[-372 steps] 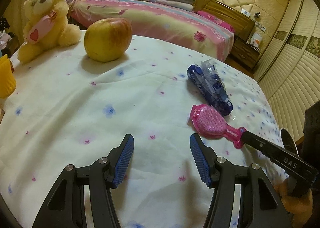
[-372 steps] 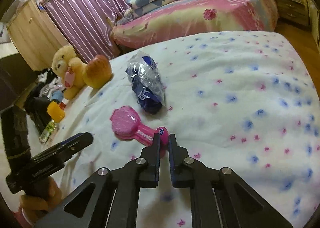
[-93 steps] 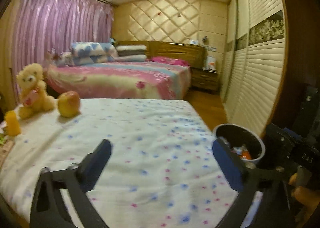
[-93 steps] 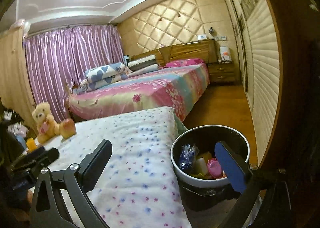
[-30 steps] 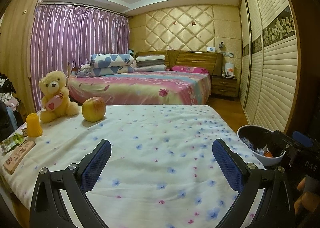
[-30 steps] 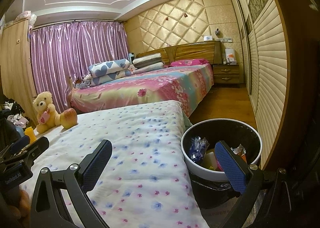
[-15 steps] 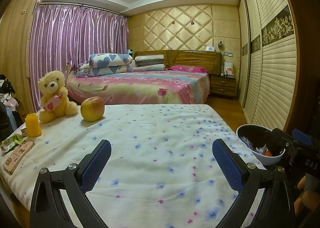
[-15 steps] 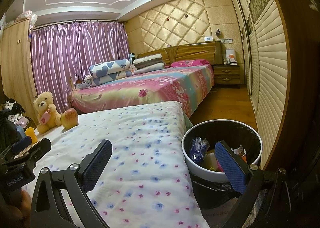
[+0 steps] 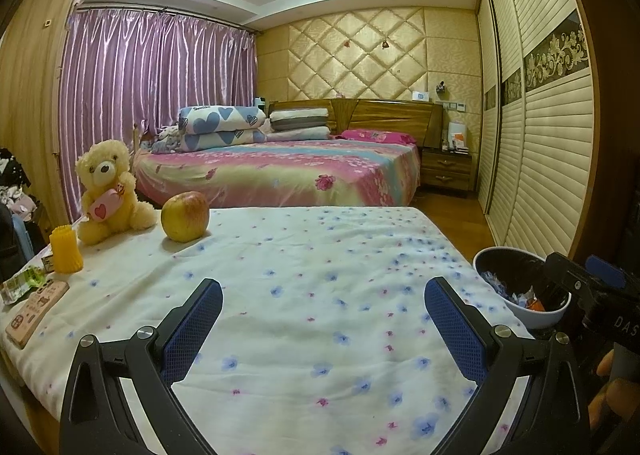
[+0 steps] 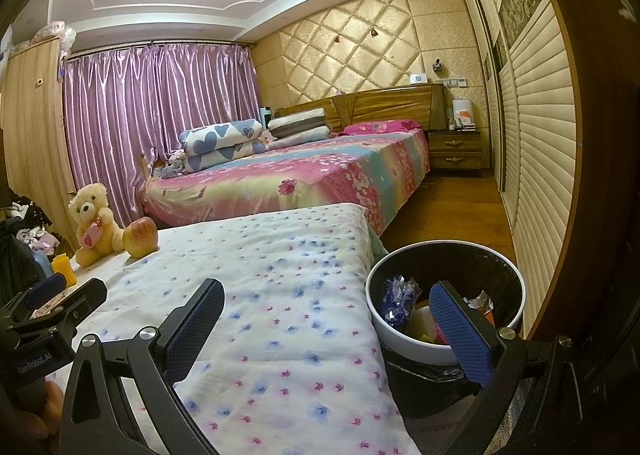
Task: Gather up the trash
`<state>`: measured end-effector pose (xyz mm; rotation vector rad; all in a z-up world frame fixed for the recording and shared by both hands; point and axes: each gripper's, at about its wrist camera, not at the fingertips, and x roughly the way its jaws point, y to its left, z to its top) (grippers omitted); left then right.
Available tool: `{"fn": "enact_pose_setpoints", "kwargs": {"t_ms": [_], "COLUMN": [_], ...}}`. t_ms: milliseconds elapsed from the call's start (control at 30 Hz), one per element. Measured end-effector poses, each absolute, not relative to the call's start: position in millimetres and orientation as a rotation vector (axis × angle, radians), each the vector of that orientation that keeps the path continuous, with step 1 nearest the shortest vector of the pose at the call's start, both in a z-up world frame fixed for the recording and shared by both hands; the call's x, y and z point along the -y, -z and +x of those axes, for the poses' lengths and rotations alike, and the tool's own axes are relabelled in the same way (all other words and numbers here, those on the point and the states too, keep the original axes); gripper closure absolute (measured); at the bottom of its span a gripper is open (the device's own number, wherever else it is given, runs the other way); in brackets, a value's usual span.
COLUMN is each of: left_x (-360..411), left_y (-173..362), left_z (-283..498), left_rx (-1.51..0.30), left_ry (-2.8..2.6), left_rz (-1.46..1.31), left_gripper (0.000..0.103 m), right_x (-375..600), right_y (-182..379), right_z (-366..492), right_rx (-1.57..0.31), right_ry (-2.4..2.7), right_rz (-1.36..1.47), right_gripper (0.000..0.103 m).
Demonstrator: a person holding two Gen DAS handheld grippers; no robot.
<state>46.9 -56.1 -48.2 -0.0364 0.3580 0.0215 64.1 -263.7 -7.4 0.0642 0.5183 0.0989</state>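
We hold both grippers with jaws spread wide and empty above the flowered table (image 9: 320, 295). Beyond the right gripper (image 10: 326, 319) and partly behind its right jaw, the white-rimmed trash bin (image 10: 516, 267) holds a crumpled blue wrapper (image 10: 396, 301), a pink item and paper scraps. From the left gripper (image 9: 324, 313), the bin (image 9: 486, 255) sits right of the jaws, the other tool reading "DAS". Only this view shows the pink card and green packet; left of the jaws stand teddy bear (image 9: 106, 191), apple (image 9: 185, 216) and yellow cup (image 9: 66, 254).
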Motion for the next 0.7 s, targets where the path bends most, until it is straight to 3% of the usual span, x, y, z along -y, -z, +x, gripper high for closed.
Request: {"fn": "enact_pose_setpoints", "kwargs": {"t_ms": [700], "left_x": [55.5], "left_y": [48.3], "left_z": [47.8], "left_rx": [-0.36], "left_ry": [-0.021], "left_rz": [-0.04], "left_gripper": [0.001], "right_x": [258.7], "right_y": [3.8], "right_z": [64.3], "right_rx": [-0.523], "right_ry": [-0.111], "right_rz": [0.062], "right_gripper": [0.0]}}
